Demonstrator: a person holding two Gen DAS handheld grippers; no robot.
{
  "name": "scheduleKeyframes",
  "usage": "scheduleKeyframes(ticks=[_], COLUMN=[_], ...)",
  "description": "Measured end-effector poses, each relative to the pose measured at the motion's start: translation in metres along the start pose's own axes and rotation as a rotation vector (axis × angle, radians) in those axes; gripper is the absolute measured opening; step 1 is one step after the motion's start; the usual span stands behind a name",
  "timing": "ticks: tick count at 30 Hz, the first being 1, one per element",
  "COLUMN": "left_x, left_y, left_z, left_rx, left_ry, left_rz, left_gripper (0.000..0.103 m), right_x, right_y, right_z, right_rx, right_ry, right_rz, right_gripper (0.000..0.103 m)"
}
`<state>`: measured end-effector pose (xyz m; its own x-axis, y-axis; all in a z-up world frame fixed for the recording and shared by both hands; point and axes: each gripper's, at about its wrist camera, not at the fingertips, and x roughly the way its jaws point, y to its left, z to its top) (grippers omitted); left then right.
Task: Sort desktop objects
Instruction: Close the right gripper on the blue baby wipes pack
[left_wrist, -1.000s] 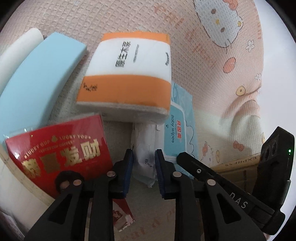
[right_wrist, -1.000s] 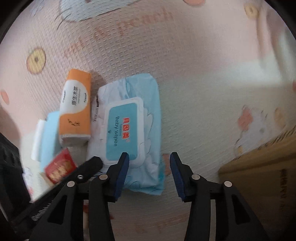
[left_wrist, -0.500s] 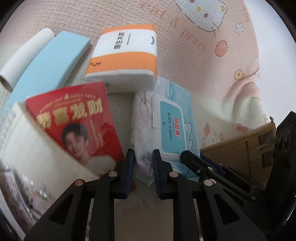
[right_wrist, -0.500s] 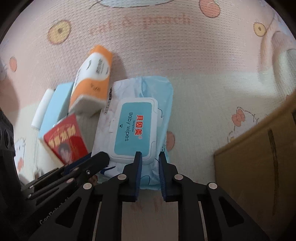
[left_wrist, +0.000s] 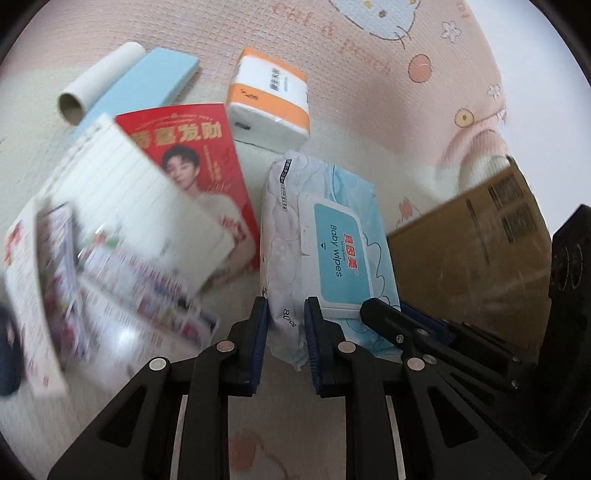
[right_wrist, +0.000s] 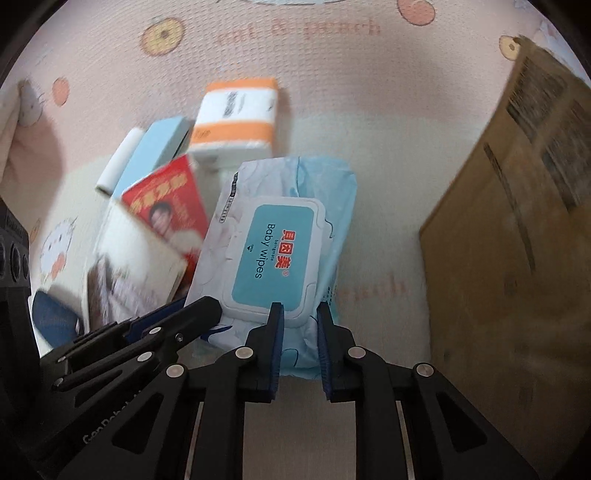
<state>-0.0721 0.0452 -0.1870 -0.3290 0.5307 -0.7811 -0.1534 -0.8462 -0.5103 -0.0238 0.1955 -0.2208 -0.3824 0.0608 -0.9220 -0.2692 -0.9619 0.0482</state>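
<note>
A pale blue baby wipes pack (left_wrist: 332, 240) (right_wrist: 273, 251) hangs by its near end, held from both sides. My left gripper (left_wrist: 285, 314) is shut on the pack's near left corner, and my right gripper (right_wrist: 300, 317) is shut on its near right edge just below the lid. Each gripper shows in the other's view: the right gripper (left_wrist: 384, 314) beside the pack, the left gripper (right_wrist: 199, 306) at the pack's lower left. An orange and white tissue pack (left_wrist: 269, 99) (right_wrist: 236, 114) lies beyond on the pink mat.
A red printed card (left_wrist: 192, 158), a lined notepad (left_wrist: 140, 206), a blue block (left_wrist: 147, 81) and a cardboard tube (left_wrist: 99, 81) lie to the left. Blurred printed booklets (left_wrist: 92, 295) sit nearer left. A brown cardboard box (left_wrist: 472, 251) (right_wrist: 517, 221) stands close on the right.
My right gripper closed on the pack's edge. Both grippers then drew the pack back from the tissue pack and toward the cardboard box, which now looms larger.
</note>
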Motion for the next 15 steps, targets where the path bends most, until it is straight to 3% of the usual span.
scheduleKeyframes(ticks=[8, 15], left_x=[-0.024, -0.023], left_y=[0.000, 0.003], left_z=[-0.027, -0.036], left_rx=[-0.001, 0.008], left_ry=[-0.017, 0.006], left_rz=[0.058, 0.062], left_gripper=[0.020, 0.020], right_x=[-0.009, -0.011], right_y=[0.013, 0.016], right_z=[-0.029, -0.046], right_rx=[-0.025, -0.056], right_ry=[0.044, 0.055], right_rz=[0.065, 0.061], right_gripper=[0.015, 0.015])
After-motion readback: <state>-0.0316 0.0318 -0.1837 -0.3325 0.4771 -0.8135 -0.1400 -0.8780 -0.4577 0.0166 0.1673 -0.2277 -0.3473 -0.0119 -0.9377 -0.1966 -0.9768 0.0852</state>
